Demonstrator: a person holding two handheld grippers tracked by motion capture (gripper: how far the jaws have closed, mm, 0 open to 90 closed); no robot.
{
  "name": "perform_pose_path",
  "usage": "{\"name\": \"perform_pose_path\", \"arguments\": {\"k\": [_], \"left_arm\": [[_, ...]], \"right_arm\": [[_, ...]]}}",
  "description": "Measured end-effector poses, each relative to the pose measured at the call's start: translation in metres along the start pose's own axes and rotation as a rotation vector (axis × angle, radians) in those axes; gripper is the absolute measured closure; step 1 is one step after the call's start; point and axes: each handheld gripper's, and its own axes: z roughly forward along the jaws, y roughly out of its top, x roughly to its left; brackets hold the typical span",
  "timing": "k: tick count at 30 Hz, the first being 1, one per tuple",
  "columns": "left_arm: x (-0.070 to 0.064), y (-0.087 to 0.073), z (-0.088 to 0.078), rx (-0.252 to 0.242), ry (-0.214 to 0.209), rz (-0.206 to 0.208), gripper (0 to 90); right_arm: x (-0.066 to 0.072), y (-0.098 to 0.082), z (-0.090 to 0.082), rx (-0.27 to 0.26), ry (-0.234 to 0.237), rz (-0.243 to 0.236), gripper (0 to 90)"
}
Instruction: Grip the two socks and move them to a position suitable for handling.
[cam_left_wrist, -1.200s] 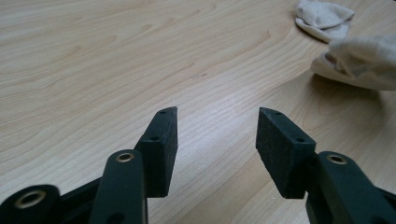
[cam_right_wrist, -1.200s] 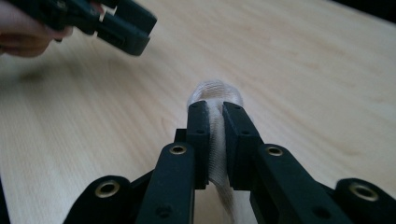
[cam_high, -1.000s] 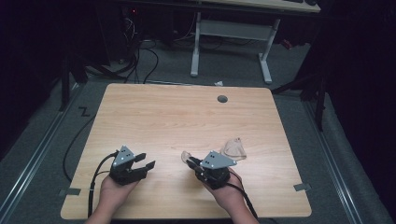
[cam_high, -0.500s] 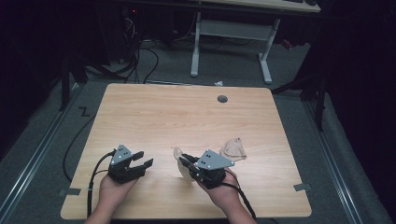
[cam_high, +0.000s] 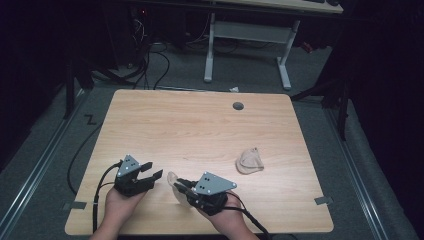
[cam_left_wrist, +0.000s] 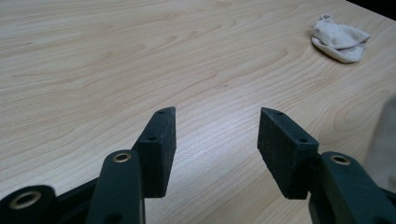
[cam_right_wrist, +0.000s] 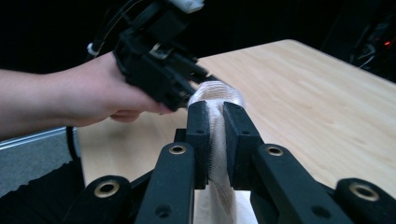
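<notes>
The right gripper (cam_right_wrist: 215, 122) has its jaws pinched tight on a white sock (cam_right_wrist: 215, 95), near the table's (cam_high: 200, 120) front edge. The sock's long axis runs along the jaws, its free end poking toward the left gripper (cam_high: 146, 173) just beside it. That one's jaws sit wide apart, holding nothing. A second sock (cam_high: 249, 161) lies well off to the right, with lots of bare wood beyond.

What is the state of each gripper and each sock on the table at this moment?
Left gripper: fingers open, nothing between them, just above the table.
Right gripper: fingers shut on the held sock.
Held sock: pinched, lifted, close to the left gripper.
Other sock: crumpled, lying on the table, untouched.
</notes>
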Motion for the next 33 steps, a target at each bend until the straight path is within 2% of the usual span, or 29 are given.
{"name": "perform_pose_path", "arguments": {"k": [2,14,16,24,33], "left_arm": [[0.0,0.0,0.0,0.001,0.001,0.001,47.3],[-0.002,0.0,0.001,0.011,0.004,0.011,47.3],[-0.002,0.0,0.001,0.013,0.006,0.013,47.3],[0.0,0.0,0.001,0.014,0.009,0.008,47.3],[-0.004,-0.001,0.002,0.021,0.0,0.017,47.3]], "right_arm": [[0.0,-0.004,0.005,0.017,-0.006,-0.007,81.4],[-0.026,-0.028,0.009,0.077,-0.058,0.068,81.1],[-0.032,-0.036,0.008,0.091,-0.071,0.096,81.0],[-0.044,-0.05,0.006,0.133,-0.101,0.117,79.5],[-0.067,-0.076,-0.003,0.207,-0.16,0.164,77.5]]}}
